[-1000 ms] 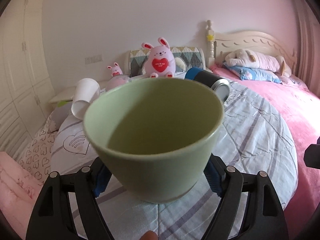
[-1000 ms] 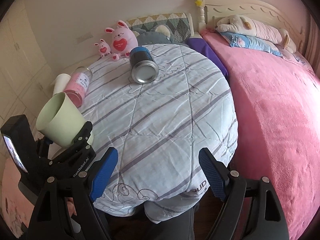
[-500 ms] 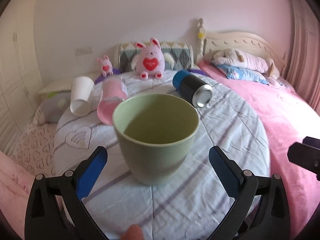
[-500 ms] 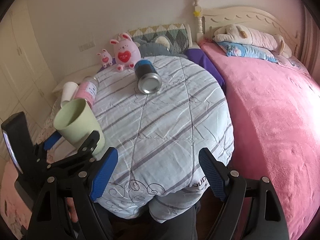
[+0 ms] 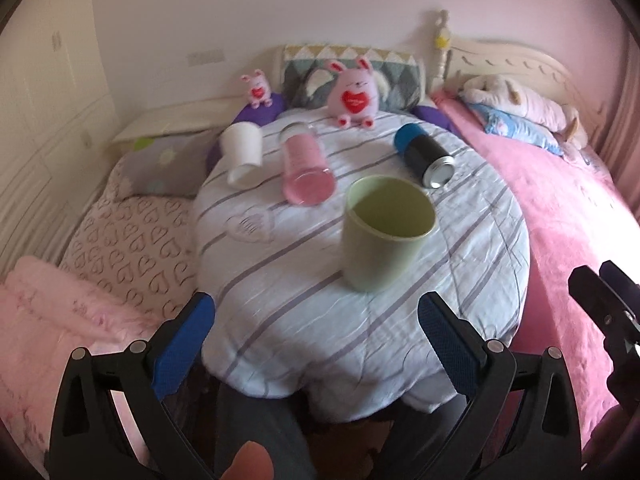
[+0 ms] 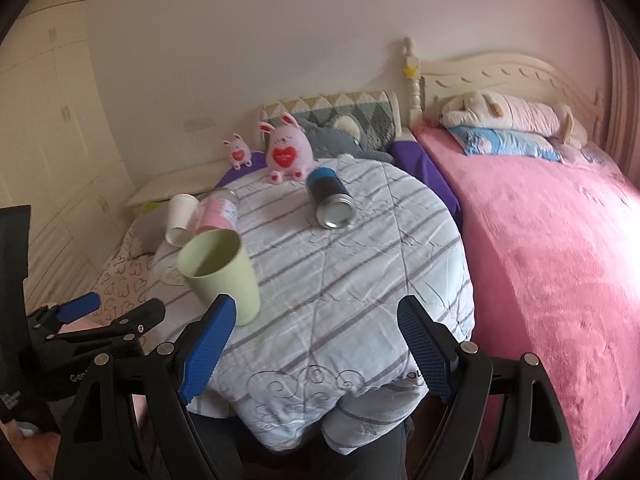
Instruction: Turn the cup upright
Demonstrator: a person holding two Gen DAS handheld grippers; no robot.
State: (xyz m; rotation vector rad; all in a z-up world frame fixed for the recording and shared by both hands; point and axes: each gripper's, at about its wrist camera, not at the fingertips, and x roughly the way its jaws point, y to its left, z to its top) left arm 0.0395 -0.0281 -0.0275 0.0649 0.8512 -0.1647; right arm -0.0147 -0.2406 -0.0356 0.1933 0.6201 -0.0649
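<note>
The left gripper (image 5: 316,336) has released the cup (image 5: 384,236) and backed off; the right gripper (image 6: 316,340) stays spread, empty.

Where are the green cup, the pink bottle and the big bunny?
green cup (image 5: 376,256), left wrist view, on its outer wall
pink bottle (image 5: 305,160), left wrist view, on the side of its body
big bunny (image 6: 286,154), right wrist view, on the red heart on its belly
</note>
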